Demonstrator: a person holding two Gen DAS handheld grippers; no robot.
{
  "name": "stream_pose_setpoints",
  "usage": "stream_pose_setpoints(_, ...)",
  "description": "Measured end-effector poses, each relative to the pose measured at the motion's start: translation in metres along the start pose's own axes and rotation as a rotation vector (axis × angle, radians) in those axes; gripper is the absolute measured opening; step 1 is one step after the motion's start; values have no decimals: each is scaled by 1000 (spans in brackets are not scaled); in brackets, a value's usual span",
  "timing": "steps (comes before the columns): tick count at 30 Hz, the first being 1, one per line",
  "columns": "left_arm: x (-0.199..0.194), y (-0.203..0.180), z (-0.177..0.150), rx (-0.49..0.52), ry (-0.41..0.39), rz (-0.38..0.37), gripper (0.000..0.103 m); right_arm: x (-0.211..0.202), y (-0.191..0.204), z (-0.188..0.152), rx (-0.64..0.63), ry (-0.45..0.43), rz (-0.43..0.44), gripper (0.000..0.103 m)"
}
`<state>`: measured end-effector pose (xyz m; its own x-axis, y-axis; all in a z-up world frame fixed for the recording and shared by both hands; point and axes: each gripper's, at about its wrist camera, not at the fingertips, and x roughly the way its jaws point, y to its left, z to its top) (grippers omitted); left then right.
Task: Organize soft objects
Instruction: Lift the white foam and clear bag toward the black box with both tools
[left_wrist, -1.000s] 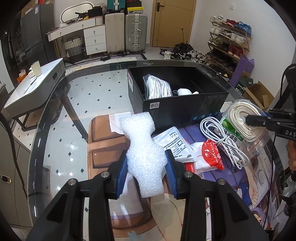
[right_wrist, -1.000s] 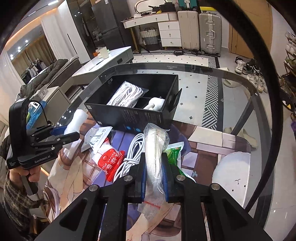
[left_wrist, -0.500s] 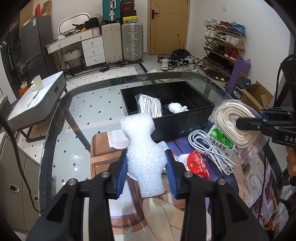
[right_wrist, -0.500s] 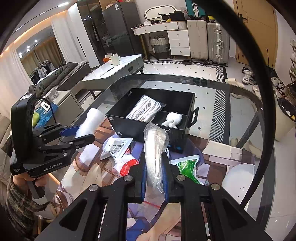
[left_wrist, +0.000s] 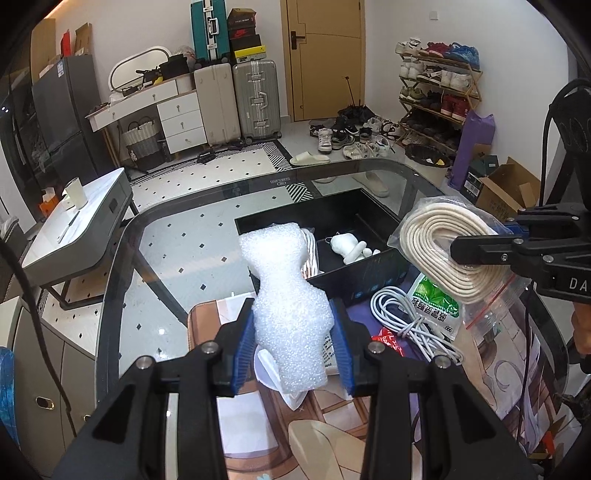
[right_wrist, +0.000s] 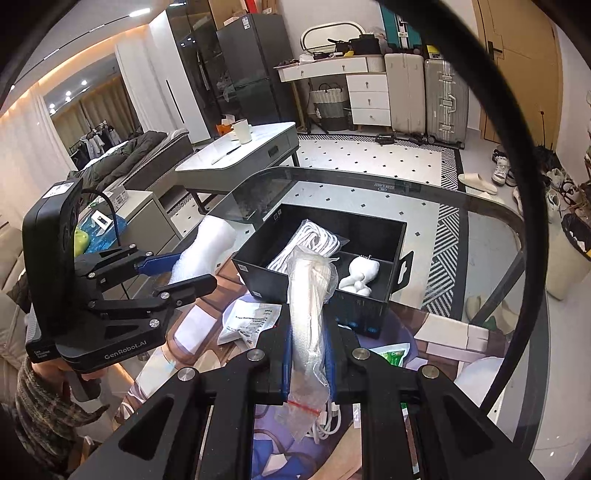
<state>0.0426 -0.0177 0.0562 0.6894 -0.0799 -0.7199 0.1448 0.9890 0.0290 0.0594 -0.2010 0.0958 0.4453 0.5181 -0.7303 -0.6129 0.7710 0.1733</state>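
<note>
I read the task as partly complete. The black box (left_wrist: 373, 271) on the glass table (left_wrist: 177, 251) already contains two items: a bagged white cord bundle (right_wrist: 306, 242) in its left compartment and a small white plush figure (right_wrist: 360, 275) in its right one. Both grippers are loaded and held clear above the table. My left gripper (left_wrist: 293, 349) is clamped on a white foam wrap piece (left_wrist: 290, 306), with the blue pads pressing its lower body on both sides. My right gripper (right_wrist: 308, 363) is clenched on a zip bag of coiled cream rope (left_wrist: 448, 251), gripped edge-on. Both loads sit near the box on its near side, not yet over it. Still loose on the printed mat (left_wrist: 325, 446): a white cable coil (left_wrist: 408, 325), a green-printed packet (left_wrist: 437, 308), a red packet (left_wrist: 384, 339) and a white printed pouch (right_wrist: 251, 321). I judge two placements are pending, followed by at least four further pickups.
</note>
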Motion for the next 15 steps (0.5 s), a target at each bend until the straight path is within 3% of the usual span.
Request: stream_pose_setpoints(15, 7, -3, 23, 21, -19, -5, 37, 1, -11, 23, -5, -22, 2, 14)
